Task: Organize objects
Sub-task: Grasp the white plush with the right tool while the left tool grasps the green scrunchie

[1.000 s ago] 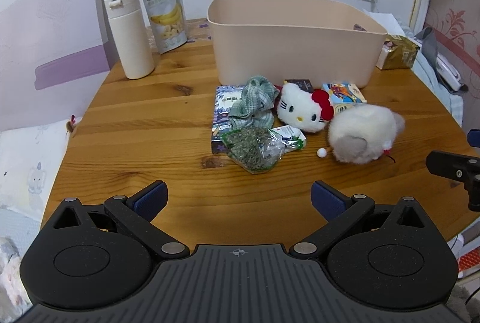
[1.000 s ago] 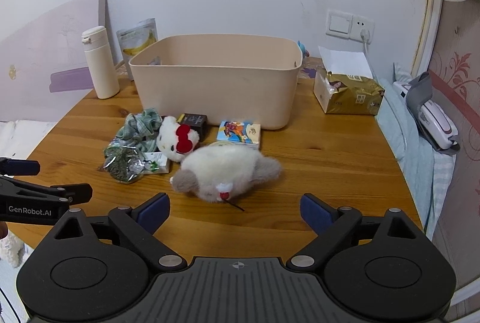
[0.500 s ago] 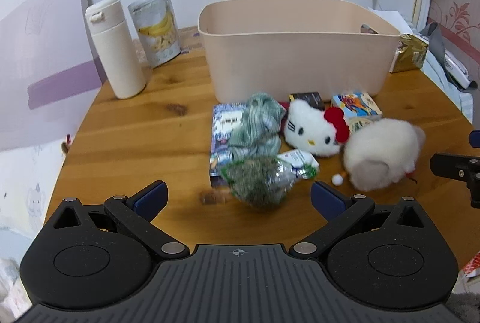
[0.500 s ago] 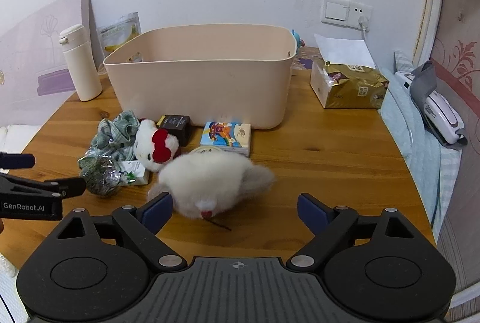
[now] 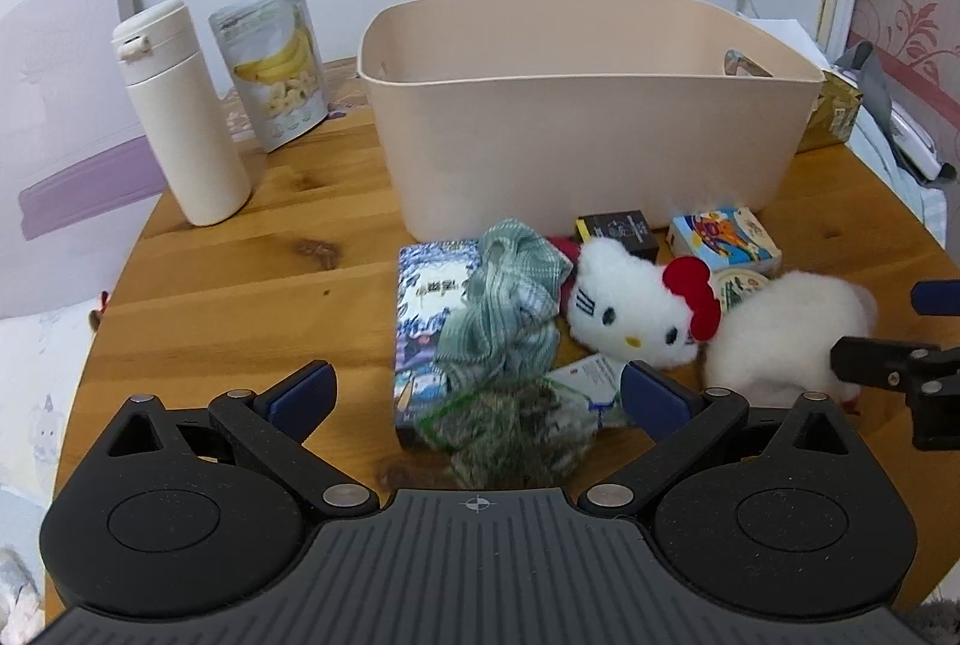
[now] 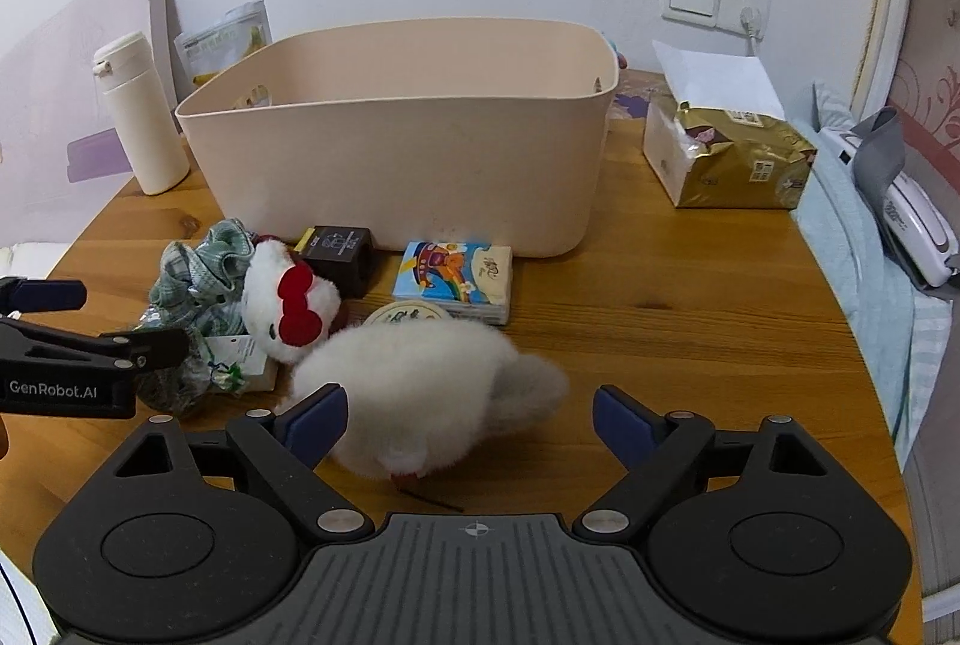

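My left gripper (image 5: 477,396) hangs low over the round wooden surface (image 5: 240,297) with its jaws spread wide; between them lies a crinkled clear bag of dark dried herbs (image 5: 510,429), which neither jaw touches. At twelve o'clock from that bag sit a green checked fabric scrunchie (image 5: 510,297) and a blue-and-white printed packet (image 5: 429,309), the scrunchie lying partly on the packet. At one o'clock is a white plush cat head with a red bow (image 5: 636,309), and beyond it a small black box (image 5: 618,228) and a colourful cartoon tissue pack (image 5: 723,240). A large beige plastic tub (image 5: 588,117) stands behind all of these at twelve o'clock, its front wall close to the box and the tissue pack. At ten o'clock stand a cream insulated bottle (image 5: 180,117) and a silver banana-chip pouch (image 5: 273,63).

My right gripper (image 6: 471,420) also has its jaws spread, straddling a fluffy white plush toy (image 6: 420,375); the left blue pad sits against its fur, the right pad well apart from it. A round cream tin (image 6: 408,312) peeks out at twelve o'clock, touching the plush. A gold-wrapped tissue packet (image 6: 726,159) lies at two o'clock, near the surface's edge.
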### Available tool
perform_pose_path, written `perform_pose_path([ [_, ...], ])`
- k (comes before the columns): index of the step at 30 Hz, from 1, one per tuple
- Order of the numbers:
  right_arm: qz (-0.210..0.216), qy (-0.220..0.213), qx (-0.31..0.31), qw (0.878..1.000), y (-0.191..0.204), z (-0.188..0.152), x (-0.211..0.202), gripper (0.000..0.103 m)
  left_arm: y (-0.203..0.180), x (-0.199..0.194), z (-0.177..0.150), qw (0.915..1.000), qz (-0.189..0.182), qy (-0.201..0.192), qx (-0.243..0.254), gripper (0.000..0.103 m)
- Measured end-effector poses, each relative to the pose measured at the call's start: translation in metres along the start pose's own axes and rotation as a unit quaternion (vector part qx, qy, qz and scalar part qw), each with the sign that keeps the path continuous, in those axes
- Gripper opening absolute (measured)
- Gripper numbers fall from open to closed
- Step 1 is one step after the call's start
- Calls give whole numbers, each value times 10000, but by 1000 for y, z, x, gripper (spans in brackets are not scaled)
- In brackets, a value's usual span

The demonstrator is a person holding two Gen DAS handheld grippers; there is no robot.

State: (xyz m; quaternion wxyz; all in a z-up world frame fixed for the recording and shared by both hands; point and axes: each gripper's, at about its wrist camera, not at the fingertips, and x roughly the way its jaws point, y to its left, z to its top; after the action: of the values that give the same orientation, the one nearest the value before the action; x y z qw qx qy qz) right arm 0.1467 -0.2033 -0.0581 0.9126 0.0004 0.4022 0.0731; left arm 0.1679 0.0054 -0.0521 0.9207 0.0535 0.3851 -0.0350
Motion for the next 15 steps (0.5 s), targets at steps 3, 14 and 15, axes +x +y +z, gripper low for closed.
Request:
perform_pose_path([
  [3,15,81,-21,10000,0,3,9,91,-1,8,5,9999,-41,-12,137,103],
  [14,184,278,26,9994,-4,8,28,80,-9,36,12,9990,-143,163,390,76],
  [15,195,297,25,9994,-4,8,29,77,-9,37,13,9990,-159,174,380,74],
])
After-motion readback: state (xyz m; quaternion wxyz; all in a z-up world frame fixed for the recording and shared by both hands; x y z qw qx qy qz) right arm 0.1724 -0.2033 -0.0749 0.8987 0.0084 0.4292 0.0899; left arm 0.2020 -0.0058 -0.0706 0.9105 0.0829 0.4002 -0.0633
